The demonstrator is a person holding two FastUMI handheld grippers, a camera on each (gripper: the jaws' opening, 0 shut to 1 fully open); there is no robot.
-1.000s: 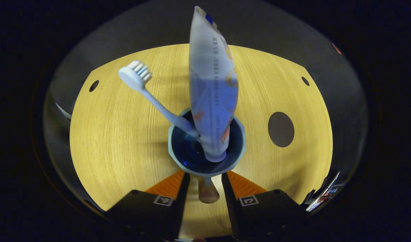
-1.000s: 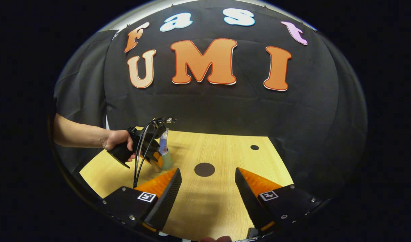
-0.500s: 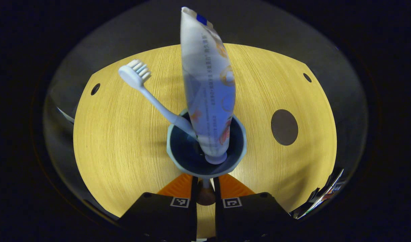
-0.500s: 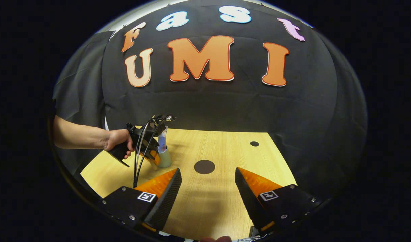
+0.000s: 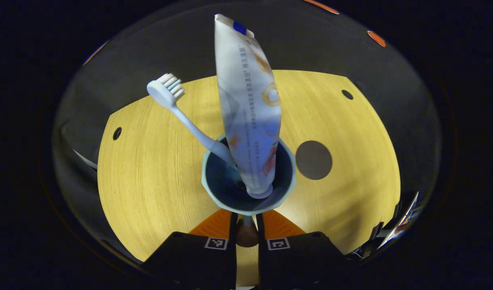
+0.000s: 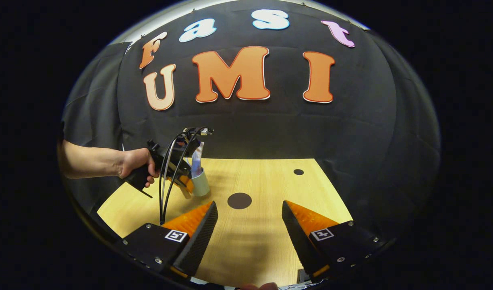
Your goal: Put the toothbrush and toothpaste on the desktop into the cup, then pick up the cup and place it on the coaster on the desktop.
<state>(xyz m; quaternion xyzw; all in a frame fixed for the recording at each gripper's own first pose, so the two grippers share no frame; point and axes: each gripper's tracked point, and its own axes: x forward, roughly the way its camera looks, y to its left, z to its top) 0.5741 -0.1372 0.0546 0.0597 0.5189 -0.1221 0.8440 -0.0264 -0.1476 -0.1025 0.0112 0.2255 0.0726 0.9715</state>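
Note:
A pale cup (image 5: 204, 181) with a dark inside holds a white toothbrush (image 5: 190, 125), leaning left, and a white toothpaste tube (image 5: 248, 112), cap down. My left gripper (image 5: 245, 219) is shut on a thin part at the cup's near side. In the right gripper view the cup (image 6: 201, 186) looks slightly tilted and raised off the wooden table, held by the left gripper (image 6: 181, 177) in a person's hand (image 6: 135, 163). The dark round coaster (image 5: 313, 160) lies just right of the cup. My right gripper (image 6: 249, 205) is open and holds nothing, near the front of the table, with the coaster (image 6: 239, 200) just beyond its fingertips.
The wooden table (image 5: 150, 181) has small dark holes near its corners (image 5: 117, 133) (image 5: 347, 94). A black cloth wall stands behind it. Cables hang from the left gripper (image 6: 166, 189).
The left gripper closed on the cup about a second ago. It has since raised the cup and carried it toward the coaster, which now lies closer to it. The right gripper stays open, barely moved.

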